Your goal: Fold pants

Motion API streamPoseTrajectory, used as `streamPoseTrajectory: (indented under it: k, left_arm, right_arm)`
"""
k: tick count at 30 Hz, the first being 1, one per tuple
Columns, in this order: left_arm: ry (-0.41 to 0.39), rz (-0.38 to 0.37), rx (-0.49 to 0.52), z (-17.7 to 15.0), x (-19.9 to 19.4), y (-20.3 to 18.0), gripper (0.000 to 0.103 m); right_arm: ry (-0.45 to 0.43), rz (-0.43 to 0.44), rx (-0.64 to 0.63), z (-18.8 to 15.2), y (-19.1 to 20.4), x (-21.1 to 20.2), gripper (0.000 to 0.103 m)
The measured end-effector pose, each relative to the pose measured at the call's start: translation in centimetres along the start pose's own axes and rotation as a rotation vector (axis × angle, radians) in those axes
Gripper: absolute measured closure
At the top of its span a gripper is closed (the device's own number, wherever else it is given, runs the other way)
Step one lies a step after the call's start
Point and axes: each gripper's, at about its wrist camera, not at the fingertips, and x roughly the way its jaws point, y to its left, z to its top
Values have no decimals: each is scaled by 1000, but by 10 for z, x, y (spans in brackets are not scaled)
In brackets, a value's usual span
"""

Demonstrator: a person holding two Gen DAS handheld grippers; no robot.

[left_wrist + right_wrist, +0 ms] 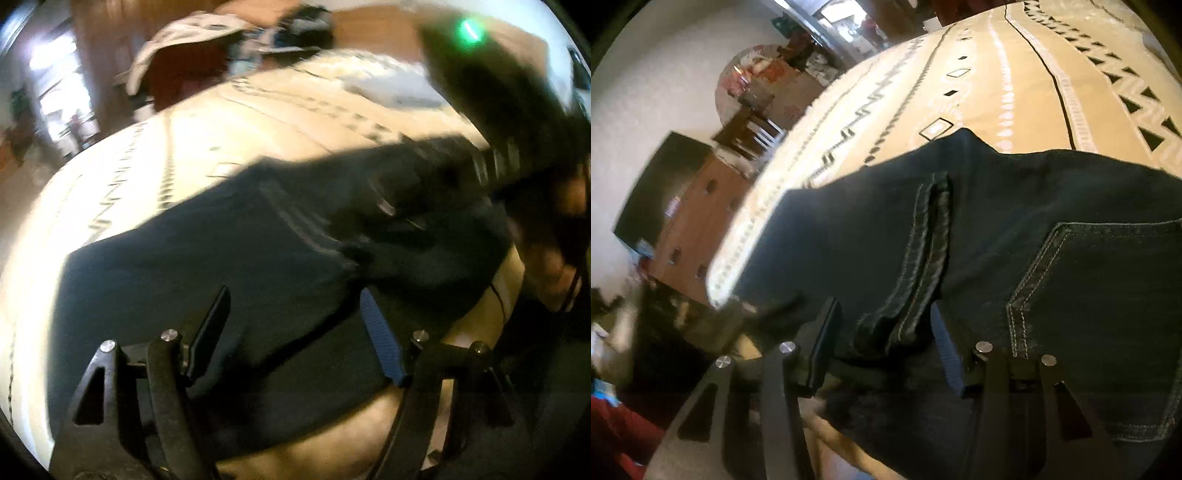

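bed [1027, 74] with a tan cover, black and white geometric bands running along it. dark denim pants [997, 229] lie flat right on the cover at the bed's near edge, back pocket up. past the pants, at the bed's far end, a blurred heap of clothes [236, 40].
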Motion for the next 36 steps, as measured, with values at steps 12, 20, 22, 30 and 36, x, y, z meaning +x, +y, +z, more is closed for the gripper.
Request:
streamPoseTrajectory:
  k: [12, 20, 22, 30, 36]
  left_arm:
    - [-27, 67, -211, -8, -20, 69, 29]
    - [1, -5, -189, -15, -13, 44, 29]
    - [2, -12, -197, -15, -12, 44, 29]
    - [-2, -23, -224, -12, -12, 50, 29]
    - [4, -18, -227, -12, -9, 56, 29]
  right_arm:
    - [-12, 33, 6, 13, 8, 17, 62]
    - [35, -20, -29, 63, -12, 68, 67]
    - [29, -25, -50, 67, -13, 73, 69]
    - [-1, -19, -45, 73, -25, 75, 94]
    - [-41, -61, -56, 69, -21, 63, 84]
